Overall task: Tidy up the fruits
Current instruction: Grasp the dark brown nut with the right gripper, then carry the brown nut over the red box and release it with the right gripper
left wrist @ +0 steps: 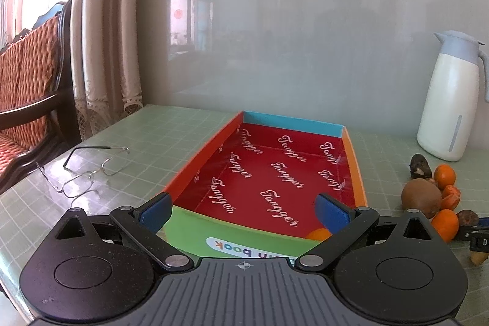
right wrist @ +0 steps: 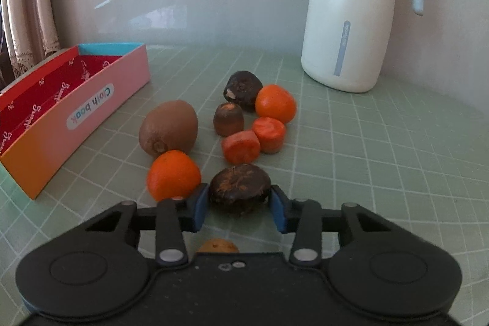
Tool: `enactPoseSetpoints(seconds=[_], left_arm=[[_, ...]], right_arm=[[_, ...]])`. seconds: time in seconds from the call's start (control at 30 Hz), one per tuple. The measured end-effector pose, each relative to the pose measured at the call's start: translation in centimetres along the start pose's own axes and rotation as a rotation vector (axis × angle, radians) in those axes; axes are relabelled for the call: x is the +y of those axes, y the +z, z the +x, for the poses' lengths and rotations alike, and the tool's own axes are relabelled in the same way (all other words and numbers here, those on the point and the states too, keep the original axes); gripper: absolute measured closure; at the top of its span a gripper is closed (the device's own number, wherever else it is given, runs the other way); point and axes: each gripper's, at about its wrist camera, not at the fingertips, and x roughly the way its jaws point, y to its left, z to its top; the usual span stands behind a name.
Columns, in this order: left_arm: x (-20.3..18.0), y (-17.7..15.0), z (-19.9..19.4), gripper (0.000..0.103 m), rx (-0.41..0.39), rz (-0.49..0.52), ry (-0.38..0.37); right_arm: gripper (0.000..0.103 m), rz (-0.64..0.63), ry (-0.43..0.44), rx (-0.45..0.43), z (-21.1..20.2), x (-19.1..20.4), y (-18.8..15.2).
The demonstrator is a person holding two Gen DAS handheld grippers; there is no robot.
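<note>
The right gripper [right wrist: 240,202] clenches a dark brown water chestnut [right wrist: 240,188] between its blue pads, on the green gridded tabletop [right wrist: 366,158]. Just beyond lie a mandarin [right wrist: 173,174], a kiwi [right wrist: 168,128], two carrot chunks [right wrist: 253,139], another mandarin [right wrist: 275,103] and two more chestnuts [right wrist: 237,104]. The left gripper [left wrist: 244,211] hangs released over the near end of the red-lined box [left wrist: 266,173], where one mandarin [left wrist: 318,233] sits in the near right corner. A white jug [right wrist: 351,20] stands by the far edge.
</note>
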Motion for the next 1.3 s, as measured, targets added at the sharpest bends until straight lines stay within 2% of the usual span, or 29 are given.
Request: enactPoseSetpoints(seconds=[0.1, 0.37, 0.57, 0.83, 1.13, 1.2, 1.3], left_arm=[[0.5, 0.0, -0.2, 0.004, -0.005, -0.006, 0.008], [2.1, -0.1, -1.2, 0.004, -0.011, 0.0, 0.037], [5.4, -0.8, -2.6, 0.004, -0.017, 0.0, 0.108], [10.7, -1.8, -2.9, 0.004, 0.01, -0.085, 0.188], [10.6, -1.9, -2.6, 0.004, 0.015, -0.074, 0.183], [10.2, -1.9, -2.7, 0.004, 0.014, -0.06, 0.178], [9.6, -1.8, -2.6, 0.004, 0.012, -0.042, 0.174]], right_arm=[[0.064, 0.014, 0.013, -0.006, -0.2, -0.1, 0.2], [0.064, 0.028, 0.03, -0.087, -2.2, 1.0, 1.5], [0.064, 0.0, 0.11, -0.13, -3.1, 5.0, 2.5], [0.064, -0.051, 0.224, -0.163, -3.2, 11.4, 4.0], [0.061, -0.113, 0.277, -0.145, -1.3, 16.3, 5.2], [0.057, -0.127, 0.259, -0.169, -1.7, 16.3, 4.8], [0.056, -0.095, 0.252, -0.183, -2.4, 15.1, 4.7]])
